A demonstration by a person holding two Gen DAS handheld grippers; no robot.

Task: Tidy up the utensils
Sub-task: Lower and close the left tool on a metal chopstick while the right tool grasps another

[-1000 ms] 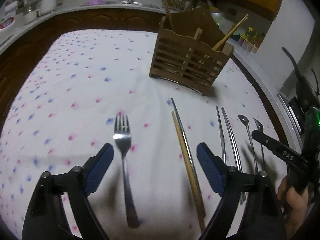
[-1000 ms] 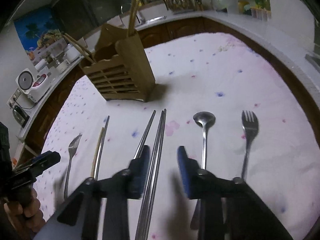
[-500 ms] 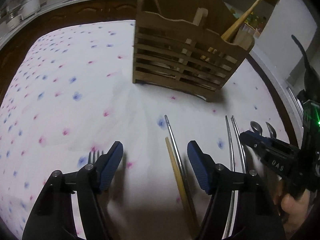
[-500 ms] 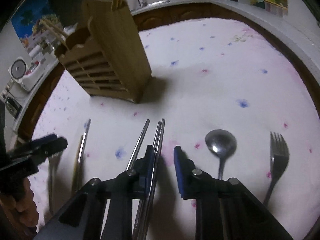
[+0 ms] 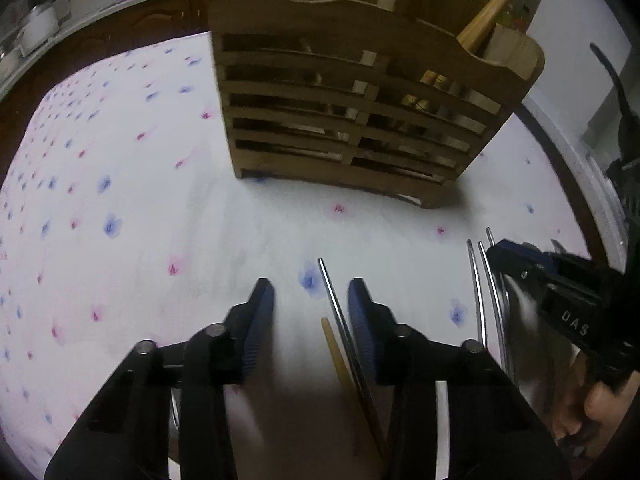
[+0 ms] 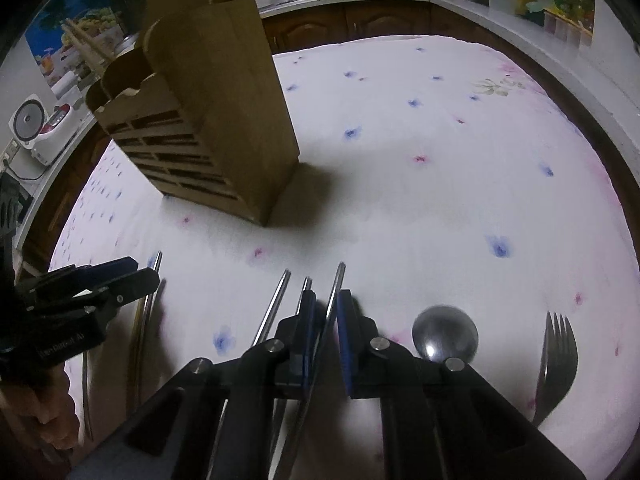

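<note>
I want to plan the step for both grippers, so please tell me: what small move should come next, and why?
Probably finish closing both, then lift. The left gripper is closing with a metal chopstick and a wooden chopstick between its pads; the right gripper is closing around one metal chopstick. Both pairs still lie on the tablecloth, and the wooden holder stands just ahead.

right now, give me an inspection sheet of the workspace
surface: white cloth with blue and pink flowers over a dark wood counter.
job's things: wooden slatted holder upright, wooden sticks in it; metal chopsticks, wooden chopstick, spoon and fork lying flat on the cloth.
clutter: nothing seen on the cloth.
grippers: left gripper closing, a metal chopstick and the wooden one between its jaws; right gripper closing on one metal chopstick.
cables: nothing seen.
surroundings: rice cooker, sink tap, bottles.
</note>
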